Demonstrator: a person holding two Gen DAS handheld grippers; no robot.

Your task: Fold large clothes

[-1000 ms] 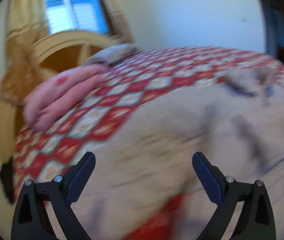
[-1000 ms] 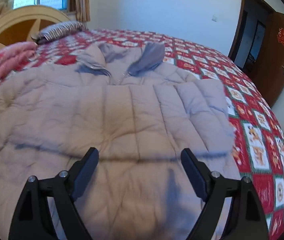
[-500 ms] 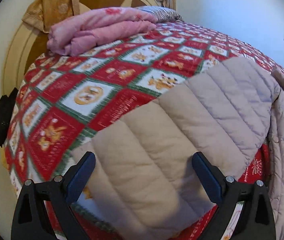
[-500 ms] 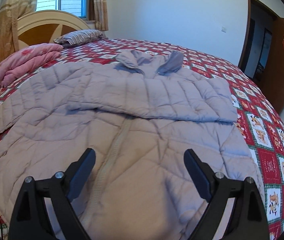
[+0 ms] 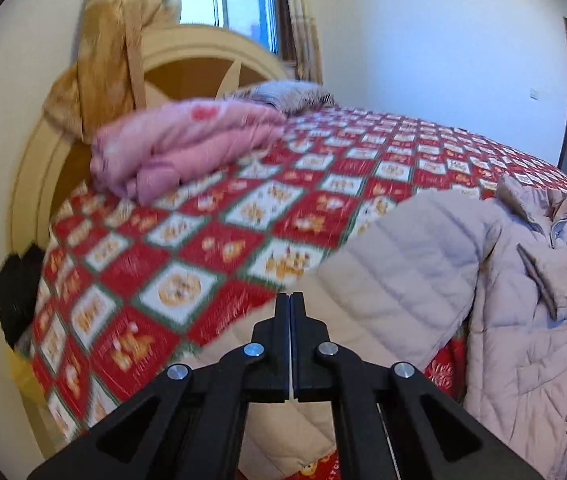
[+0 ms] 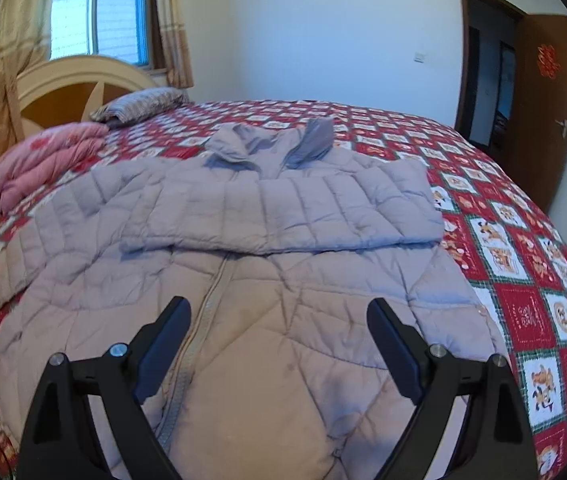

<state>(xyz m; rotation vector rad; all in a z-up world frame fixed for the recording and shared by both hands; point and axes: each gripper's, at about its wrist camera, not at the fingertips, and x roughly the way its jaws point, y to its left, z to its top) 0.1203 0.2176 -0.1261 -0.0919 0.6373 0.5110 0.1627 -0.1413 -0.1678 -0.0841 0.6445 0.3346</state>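
A pale grey quilted jacket (image 6: 275,264) lies face up on the bed, collar (image 6: 271,144) at the far end. Its right sleeve (image 6: 283,216) is folded across the chest. Its left sleeve (image 5: 399,276) stretches out to the bed's left edge. My left gripper (image 5: 290,300) is shut over the cuff end of that sleeve; whether cloth is pinched between the tips is hidden. My right gripper (image 6: 279,320) is open and empty above the jacket's lower front, by the zip (image 6: 199,336).
The bed has a red and white checked cover (image 6: 503,240). A folded pink blanket (image 5: 179,148) and a striped pillow (image 6: 143,104) lie near the headboard (image 5: 203,64). A dark door (image 6: 543,100) stands open at the right.
My left gripper has shut at the left sleeve's end and its view has tilted up. My right gripper has pulled back a little and stays open.
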